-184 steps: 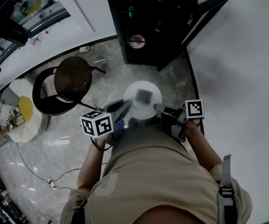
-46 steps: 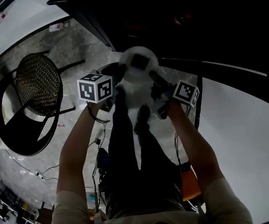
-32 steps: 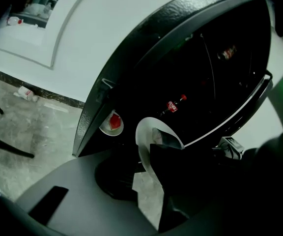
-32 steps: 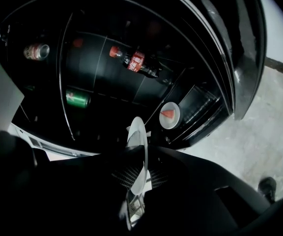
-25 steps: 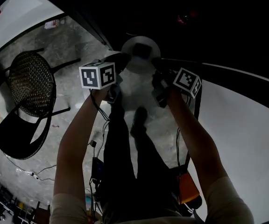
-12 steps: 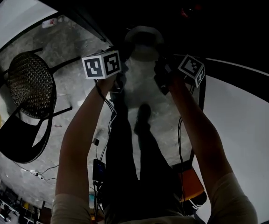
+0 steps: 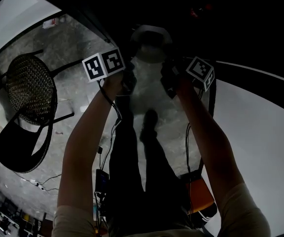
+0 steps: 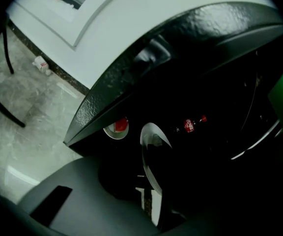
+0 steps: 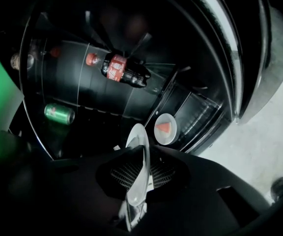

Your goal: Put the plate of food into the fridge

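The round white plate (image 7: 152, 44) hangs in the air at the dark mouth of the open black fridge (image 8: 181, 43), carried by its rim from both sides. A dim lump of food sits on it, too dark to name. Whether the plate touches a shelf cannot be told.

The right gripper (image 9: 140, 167) is clamped on the plate's rim: in the right gripper view the thin white edge runs straight down between its two dark jaws, which press on it from either side. The left gripper (image 7: 128, 77) takes the opposite edge. Its jaws have just been closing, and in the left gripper view the plate's rim (image 8: 150, 154) drops into the narrow gap between them, so it too grips the plate, as far as the gloom shows.

Inside the fridge, beyond the plate, a smaller white dish with a red wedge on it (image 9: 165, 128) rests low on the right side. A dark cola bottle with a red label (image 9: 124, 70) lies on its side higher up, and a green drink can (image 9: 59, 113) lies on its side to the left.

In the head view the person's bare forearms (image 7: 83, 147) reach forward over a grey marbled floor (image 7: 78, 43). A black chair with a round mesh seat (image 7: 28, 83) stands well off to the left.
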